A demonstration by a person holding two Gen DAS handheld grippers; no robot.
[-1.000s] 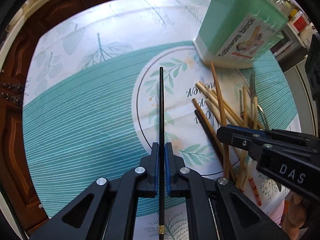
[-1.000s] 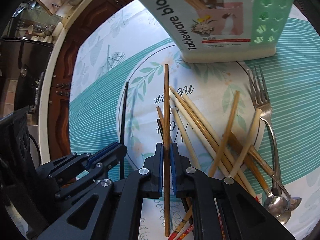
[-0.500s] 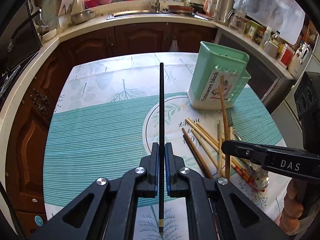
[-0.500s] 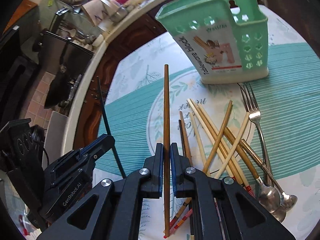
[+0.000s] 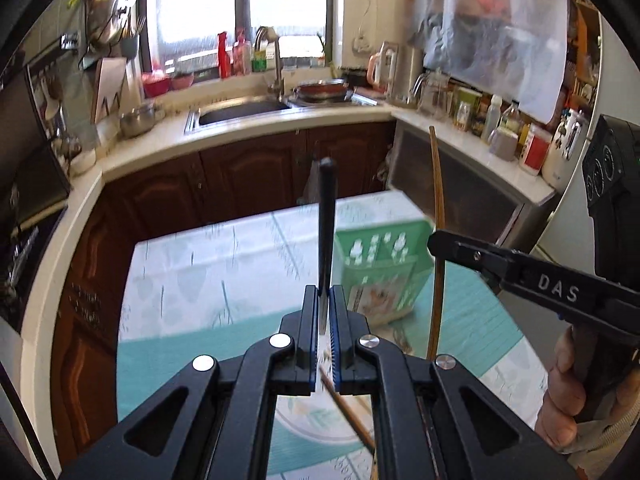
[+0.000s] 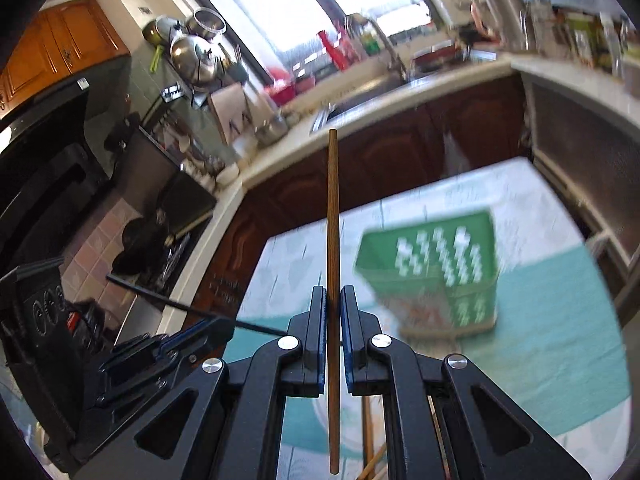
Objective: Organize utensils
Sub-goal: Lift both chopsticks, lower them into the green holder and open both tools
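My left gripper [image 5: 324, 292] is shut on a black chopstick [image 5: 326, 216] that sticks forward and up over the table. My right gripper [image 6: 333, 292] is shut on a brown wooden chopstick [image 6: 333, 216], also standing along its fingers. Each gripper shows in the other's view: the right gripper [image 5: 434, 242] with its brown chopstick [image 5: 438, 200] at the right, the left gripper [image 6: 226, 326] with its black chopstick [image 6: 160, 296] at the lower left. The green utensil holder [image 5: 380, 268] [image 6: 440, 276] stands on the table beyond both grippers, blurred. A few loose chopsticks [image 5: 348, 412] lie below the jaws.
The table carries a teal and white patterned cloth [image 5: 200, 272]. Behind it run dark wooden cabinets [image 5: 248, 176] under a white counter with a sink [image 5: 240, 112]. Bottles and jars [image 5: 500, 120] line the counter at the right. A person's hand [image 5: 568, 384] holds the right gripper's handle.
Both grippers rose well above the table and tipped up, each keeping its chopstick. The utensil pile dropped out of view; the holder now looks smaller and the kitchen counter fills the upper view.
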